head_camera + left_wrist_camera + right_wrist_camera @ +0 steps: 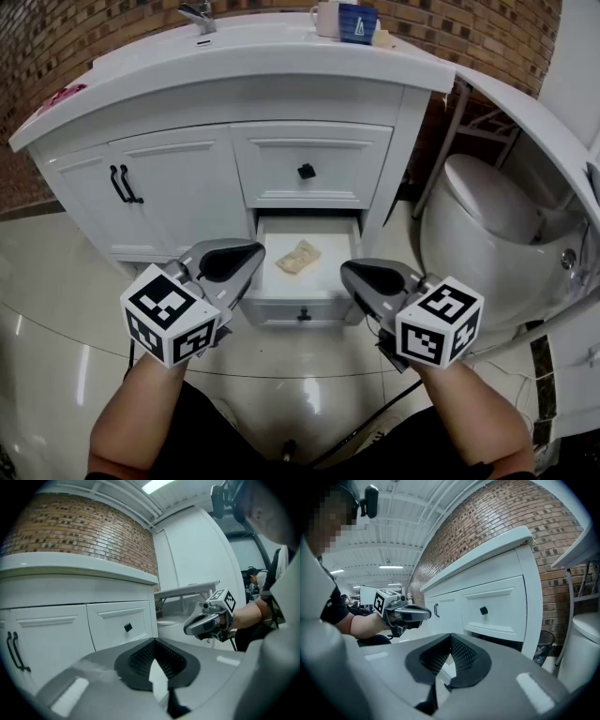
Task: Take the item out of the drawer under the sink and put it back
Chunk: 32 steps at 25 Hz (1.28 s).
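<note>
Bathroom vanity, white, against a brick wall.

- Head view only: lower drawer (281,309) at frame centre, pulled open. The item (298,258) lies inside it on the pale bottom, right of middle. It is tan and crumpled, and whether it is cloth or paper cannot be told from above.
- Head view also: sink top (281,56) at the upper edge, toilet (487,216) at right.
- Gripper views: neither shows the item. Both show the shut upper drawer (124,625) with its black knob (483,611), and each shows the opposite gripper.
- Left gripper (251,255): held low on a bare forearm from the bottom left, marker cube towards the person, tip at the open drawer's left front corner. Jaws together, nothing between them.
- Right gripper (351,272): mirrored pose from the bottom right, tip beside the drawer's right front corner. Jaws likewise closed and empty.
</note>
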Tool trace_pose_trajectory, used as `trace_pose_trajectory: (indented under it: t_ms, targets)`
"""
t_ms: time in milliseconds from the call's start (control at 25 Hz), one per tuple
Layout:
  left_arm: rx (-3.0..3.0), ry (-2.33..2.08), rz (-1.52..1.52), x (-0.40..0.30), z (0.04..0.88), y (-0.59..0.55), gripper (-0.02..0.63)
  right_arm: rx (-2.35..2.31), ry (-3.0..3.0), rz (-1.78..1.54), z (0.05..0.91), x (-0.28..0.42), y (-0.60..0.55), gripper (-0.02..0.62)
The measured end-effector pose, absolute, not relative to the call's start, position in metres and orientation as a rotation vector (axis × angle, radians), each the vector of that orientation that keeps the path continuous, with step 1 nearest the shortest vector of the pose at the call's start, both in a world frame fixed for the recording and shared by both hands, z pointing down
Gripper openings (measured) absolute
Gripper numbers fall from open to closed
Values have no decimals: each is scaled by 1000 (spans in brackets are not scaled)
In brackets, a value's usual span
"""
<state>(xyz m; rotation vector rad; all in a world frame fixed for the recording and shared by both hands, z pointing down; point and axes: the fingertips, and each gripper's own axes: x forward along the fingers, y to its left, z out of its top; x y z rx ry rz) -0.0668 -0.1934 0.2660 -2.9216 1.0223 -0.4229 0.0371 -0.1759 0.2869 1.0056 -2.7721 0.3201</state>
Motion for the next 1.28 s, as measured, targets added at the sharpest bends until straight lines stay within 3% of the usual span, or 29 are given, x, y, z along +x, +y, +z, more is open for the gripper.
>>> trace_pose_trajectory:
  t_ms: [360, 1280]
  targets:
    - [-3010, 939, -480, -58, 314, -172, 6, 1006, -2740, 328, 297, 37, -178, 8]
    - [-3023, 950, -407, -65, 299, -160, 6, 957, -2708, 296, 301, 24, -162, 8]
